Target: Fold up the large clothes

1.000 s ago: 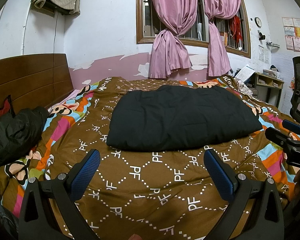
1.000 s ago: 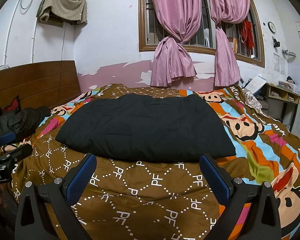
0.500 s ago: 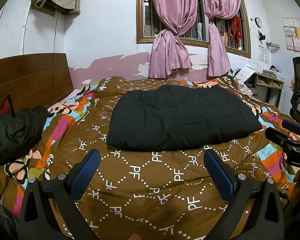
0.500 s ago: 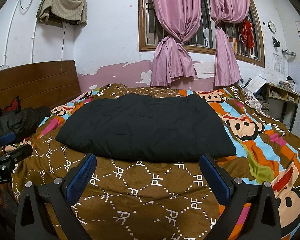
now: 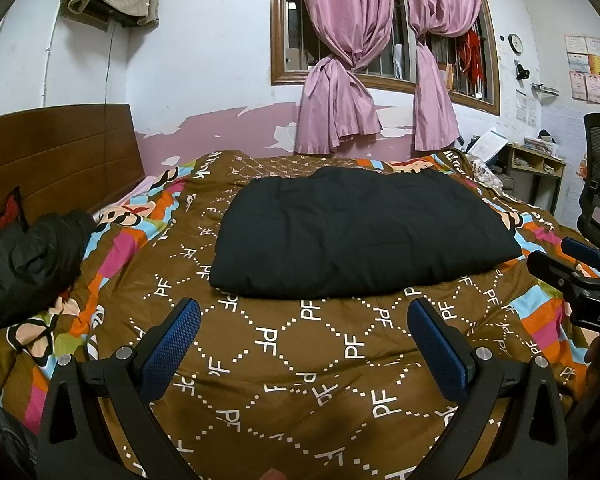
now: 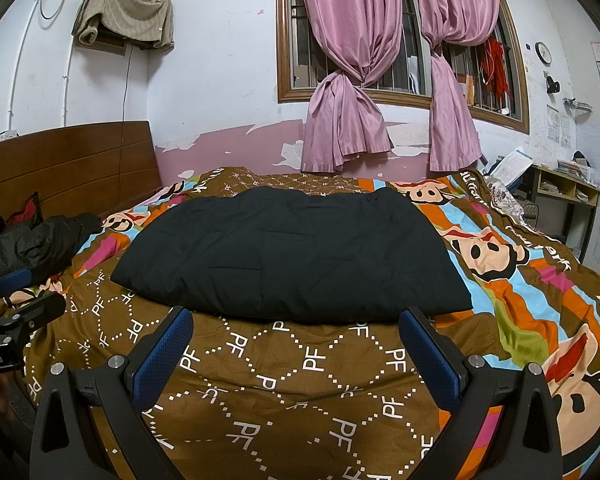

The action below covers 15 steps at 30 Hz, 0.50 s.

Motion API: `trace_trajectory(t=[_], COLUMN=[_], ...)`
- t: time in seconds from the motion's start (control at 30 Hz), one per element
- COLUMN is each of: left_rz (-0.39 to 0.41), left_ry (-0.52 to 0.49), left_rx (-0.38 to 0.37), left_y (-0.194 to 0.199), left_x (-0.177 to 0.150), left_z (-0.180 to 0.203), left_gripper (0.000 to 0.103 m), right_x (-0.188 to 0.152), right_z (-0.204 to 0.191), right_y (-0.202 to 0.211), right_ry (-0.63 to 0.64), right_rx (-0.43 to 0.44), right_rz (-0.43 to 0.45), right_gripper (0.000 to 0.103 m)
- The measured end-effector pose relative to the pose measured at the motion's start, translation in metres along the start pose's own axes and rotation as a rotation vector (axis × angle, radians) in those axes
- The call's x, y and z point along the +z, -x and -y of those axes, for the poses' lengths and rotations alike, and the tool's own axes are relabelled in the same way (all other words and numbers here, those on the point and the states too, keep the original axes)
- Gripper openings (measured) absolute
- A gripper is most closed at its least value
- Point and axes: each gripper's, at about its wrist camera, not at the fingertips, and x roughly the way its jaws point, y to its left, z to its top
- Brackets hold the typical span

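On the bedspread (image 5: 312,360), folded black garment (image 5: 360,232); left gripper (image 5: 304,344) and right gripper (image 6: 296,344) wide apart, empty.

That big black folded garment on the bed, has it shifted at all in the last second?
No. The black folded padded garment keeps the same place against the white "PF" lettering of the brown patterned bedspread in both views.

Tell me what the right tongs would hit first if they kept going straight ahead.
Likely the folded black garment, whose near edge lies just ahead of the open right tongs. If they point slightly downward, the brown bedspread comes first; depth is unclear.
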Motion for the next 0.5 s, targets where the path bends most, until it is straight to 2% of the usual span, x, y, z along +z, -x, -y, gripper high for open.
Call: trace_trajectory(t=[0.37,0.5], left_rz=[-0.013,-0.012], left_ry=[0.016,0.026], left_rx=[-0.022,0.018], left_y=[0.0004,0.0020], left_x=[-0.0020,-0.0024], left_z=[0.0009,-0.0003], left_gripper=[0.101,0.101], right_x=[0.0004,0.0005], right_z=[-0.0006,-0.0004], right_y=[0.0000,0.0001], right_ry=[-0.001,-0.001], right_rx=[-0.001,0.000], right_rz=[-0.001,-0.001], right_gripper=[0.103,0.103])
